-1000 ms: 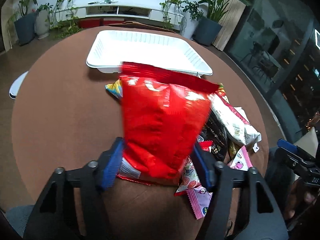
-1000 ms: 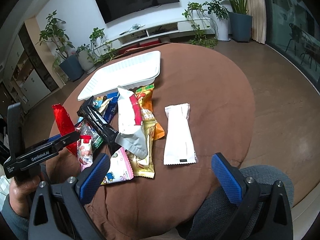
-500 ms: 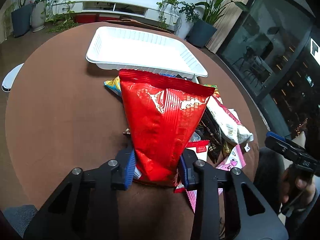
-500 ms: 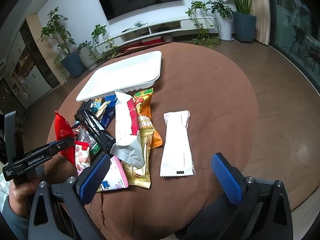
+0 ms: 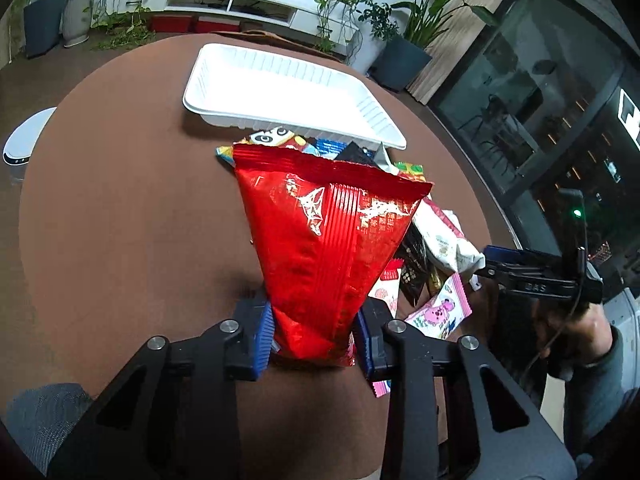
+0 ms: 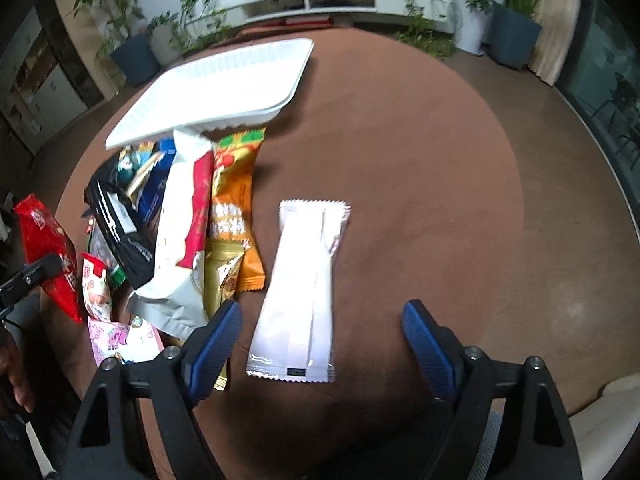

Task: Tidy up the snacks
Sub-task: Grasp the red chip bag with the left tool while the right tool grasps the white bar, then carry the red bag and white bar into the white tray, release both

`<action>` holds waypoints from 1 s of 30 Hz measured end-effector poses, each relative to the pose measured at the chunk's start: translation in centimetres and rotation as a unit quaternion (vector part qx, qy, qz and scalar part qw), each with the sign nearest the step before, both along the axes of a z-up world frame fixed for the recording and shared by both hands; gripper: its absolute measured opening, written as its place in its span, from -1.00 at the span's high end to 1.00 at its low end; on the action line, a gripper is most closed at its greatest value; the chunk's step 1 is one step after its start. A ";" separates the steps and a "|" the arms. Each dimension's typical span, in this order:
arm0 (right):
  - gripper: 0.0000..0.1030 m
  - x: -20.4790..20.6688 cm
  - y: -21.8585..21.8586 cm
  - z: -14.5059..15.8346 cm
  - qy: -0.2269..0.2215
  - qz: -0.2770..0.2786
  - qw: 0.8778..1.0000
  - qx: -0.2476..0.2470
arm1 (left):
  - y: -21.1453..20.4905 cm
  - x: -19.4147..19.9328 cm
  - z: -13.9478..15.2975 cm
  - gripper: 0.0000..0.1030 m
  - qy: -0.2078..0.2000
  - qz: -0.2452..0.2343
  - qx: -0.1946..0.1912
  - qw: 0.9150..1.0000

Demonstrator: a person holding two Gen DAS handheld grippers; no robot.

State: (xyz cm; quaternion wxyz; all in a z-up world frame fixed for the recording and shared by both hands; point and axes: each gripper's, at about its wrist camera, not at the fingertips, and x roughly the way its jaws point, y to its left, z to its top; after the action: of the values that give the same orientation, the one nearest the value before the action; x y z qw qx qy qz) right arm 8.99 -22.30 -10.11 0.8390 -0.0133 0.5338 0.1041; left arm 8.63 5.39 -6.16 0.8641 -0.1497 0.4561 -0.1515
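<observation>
Honestly, the left claw [image 5: 316, 334] is clamped only on the bottom end of the red bag [image 5: 328, 248], so it could flop or slip before reaching the white tray [image 5: 224, 100]. The right claw [image 6: 322, 338], spread and just narrowing, straddles the white packet [image 6: 304, 284] on the bench [image 6: 420, 160].

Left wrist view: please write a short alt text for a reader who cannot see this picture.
The left gripper pinches the bottom of a red snack bag, jaws having just closed on it, above a round brown table. Behind it lie mixed snack packets and an empty white tray.
</observation>
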 end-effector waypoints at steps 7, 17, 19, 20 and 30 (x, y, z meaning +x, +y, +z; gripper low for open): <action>-0.34 1.3 0.2 -1.0 0.023 0.015 0.999 -0.023 | -0.3 -0.4 0.1 0.46 0.007 -0.011 0.011 1.000; 0.33 3.8 -0.7 -0.8 0.018 0.025 0.998 -0.048 | -0.4 -0.9 0.7 0.49 0.010 -0.023 0.028 0.999; 0.41 4.2 -1.1 -0.7 0.017 0.026 0.998 -0.048 | -0.5 -0.9 0.7 0.49 0.012 -0.025 0.032 0.999; 0.43 4.3 -1.2 -0.8 0.016 0.027 0.998 -0.047 | -0.6 -1.0 0.6 0.49 0.013 -0.026 0.034 0.999; 0.56 3.2 -1.0 -0.2 0.000 0.047 0.999 -0.022 | -0.4 -1.1 0.5 0.49 0.019 -0.027 0.034 0.999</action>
State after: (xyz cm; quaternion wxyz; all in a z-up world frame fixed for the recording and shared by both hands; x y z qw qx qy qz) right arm 12.24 -23.28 -10.36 0.8327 -0.0568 0.5349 0.1314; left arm 7.58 4.98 -5.65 0.8554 -0.1103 0.4813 -0.1563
